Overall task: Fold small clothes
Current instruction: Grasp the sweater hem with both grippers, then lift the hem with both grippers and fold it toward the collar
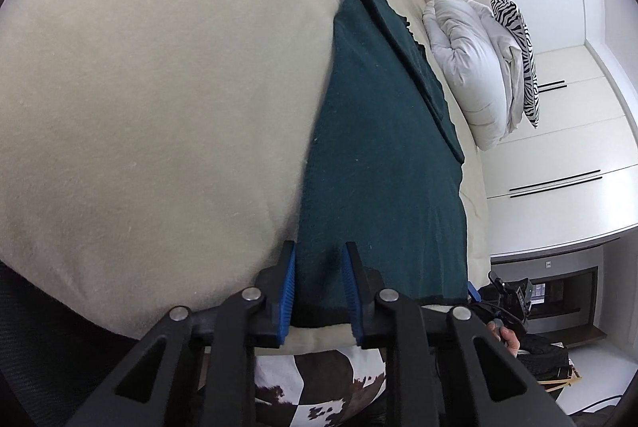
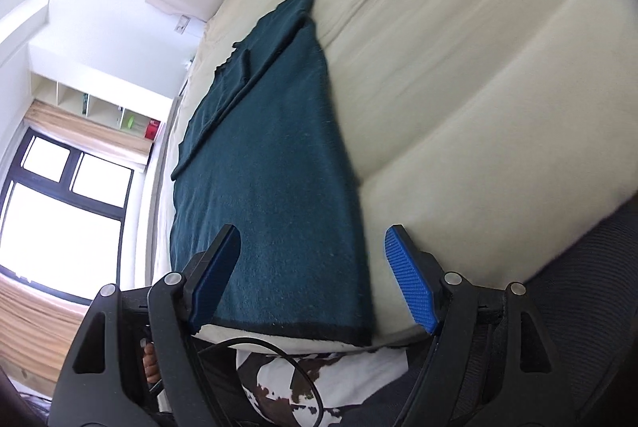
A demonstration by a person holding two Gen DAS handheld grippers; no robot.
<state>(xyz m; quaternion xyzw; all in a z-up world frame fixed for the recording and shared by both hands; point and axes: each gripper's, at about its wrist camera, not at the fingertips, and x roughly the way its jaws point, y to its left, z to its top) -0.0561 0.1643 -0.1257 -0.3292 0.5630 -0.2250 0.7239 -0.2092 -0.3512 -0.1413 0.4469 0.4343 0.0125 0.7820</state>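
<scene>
Garment (image 1: 375,164), a dark teal knit, lies flat at the bed's (image 1: 159,88) near edge. Your left gripper (image 1: 319,287) looks pinched on its near hem; right gripper (image 2: 315,275) gapes wide, holding nothing. Lift one-sided and it'll probably skew or bunch.

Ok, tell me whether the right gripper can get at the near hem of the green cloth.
Probably yes. The right gripper stands open right over the green cloth, its dark hem lies flat at the bed's edge, and nothing blocks it.
</scene>
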